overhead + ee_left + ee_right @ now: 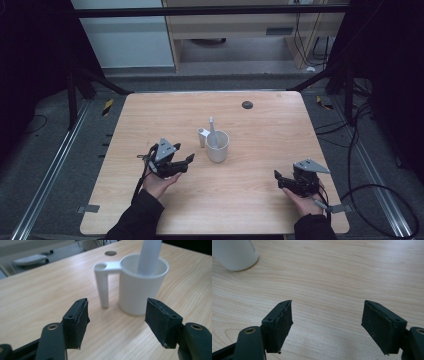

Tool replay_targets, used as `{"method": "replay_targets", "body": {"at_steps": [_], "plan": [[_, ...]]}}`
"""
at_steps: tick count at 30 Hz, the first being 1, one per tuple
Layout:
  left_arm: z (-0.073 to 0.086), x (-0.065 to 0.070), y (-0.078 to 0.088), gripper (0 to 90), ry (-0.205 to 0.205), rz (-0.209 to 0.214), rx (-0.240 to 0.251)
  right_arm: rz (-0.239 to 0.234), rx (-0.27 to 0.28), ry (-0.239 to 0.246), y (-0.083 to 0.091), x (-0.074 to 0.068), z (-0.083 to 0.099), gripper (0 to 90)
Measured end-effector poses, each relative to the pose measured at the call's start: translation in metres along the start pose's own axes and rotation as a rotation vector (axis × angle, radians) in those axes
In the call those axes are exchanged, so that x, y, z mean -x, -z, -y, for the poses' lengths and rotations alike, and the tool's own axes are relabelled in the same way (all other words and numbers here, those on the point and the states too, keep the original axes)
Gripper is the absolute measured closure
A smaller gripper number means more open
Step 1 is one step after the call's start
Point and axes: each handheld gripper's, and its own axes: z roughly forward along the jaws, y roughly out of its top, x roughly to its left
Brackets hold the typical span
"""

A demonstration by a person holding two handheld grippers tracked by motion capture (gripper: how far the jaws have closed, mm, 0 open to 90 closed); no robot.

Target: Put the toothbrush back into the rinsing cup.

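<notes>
Left gripper (186, 161) held with jaws spread and empty near the desk's (260, 195) middle, aimed by me at the white mug (140, 285), mug mid-desk with a white stick (149, 256) standing inside, right gripper (278, 176) likewise spread, empty, near the desk's right front corner.
</notes>
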Motion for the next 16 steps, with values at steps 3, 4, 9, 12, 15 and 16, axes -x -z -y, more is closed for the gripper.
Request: {"method": "replay_targets", "body": {"at_steps": [3,4,9,12,15,16], "plan": [[0.01,-0.009,0.011,32.4,0.031,-0.018,-0.027,0.0,-0.003,-0.001,0.0,0.0,0.001,24.0],[0.013,-0.011,0.015,31.9,0.035,-0.022,-0.031,0.0,-0.004,-0.001,0.0,0.0,0.001,23.8],[0.025,-0.02,0.032,30.1,0.061,-0.051,-0.059,0.001,-0.004,-0.001,0.001,0.001,0.002,23.0],[0.034,-0.025,0.044,29.2,0.067,-0.07,-0.077,0.003,-0.004,-0.005,0.002,0.001,0.002,22.9],[0.042,-0.029,0.055,28.7,0.071,-0.092,-0.086,0.002,-0.005,-0.004,0.003,0.002,0.003,22.6],[0.044,-0.031,0.058,28.3,0.076,-0.095,-0.091,0.002,-0.005,-0.005,0.003,0.002,0.003,22.6]]}}
